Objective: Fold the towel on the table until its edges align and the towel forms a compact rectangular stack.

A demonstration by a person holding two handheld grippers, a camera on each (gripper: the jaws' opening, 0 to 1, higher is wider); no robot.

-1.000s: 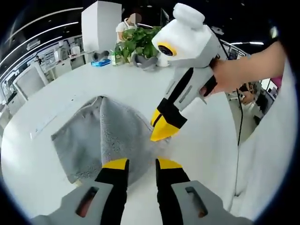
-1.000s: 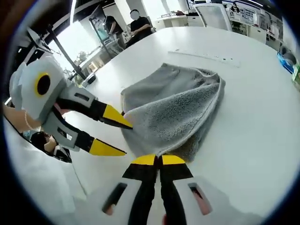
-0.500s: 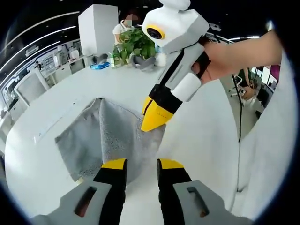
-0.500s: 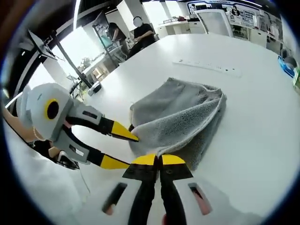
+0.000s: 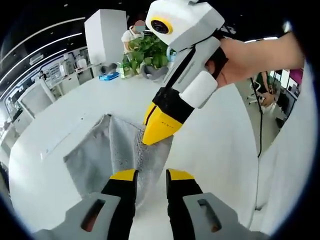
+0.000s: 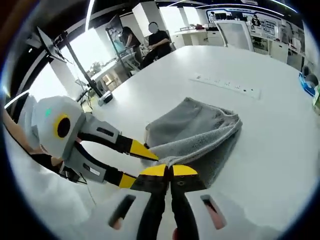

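Towel (image 5: 107,155) lies grey and partly folded on the white table (image 5: 60,110), one edge lifted. At its near edge the left gripper (image 5: 151,175) stands with jaws spread, nothing between them. Beside it, the right gripper (image 6: 167,170) pinches the towel's raised corner, jaws pressed together.

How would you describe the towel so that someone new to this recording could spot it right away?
Start from the big white table. Near its closer edge lies the towel, a grey, fluffy cloth partly folded over itself, with one corner lifted and pinched in the shut right gripper, while the left gripper stands open beside it. It is the only soft grey thing there; the white strip beyond it is flat and rigid.
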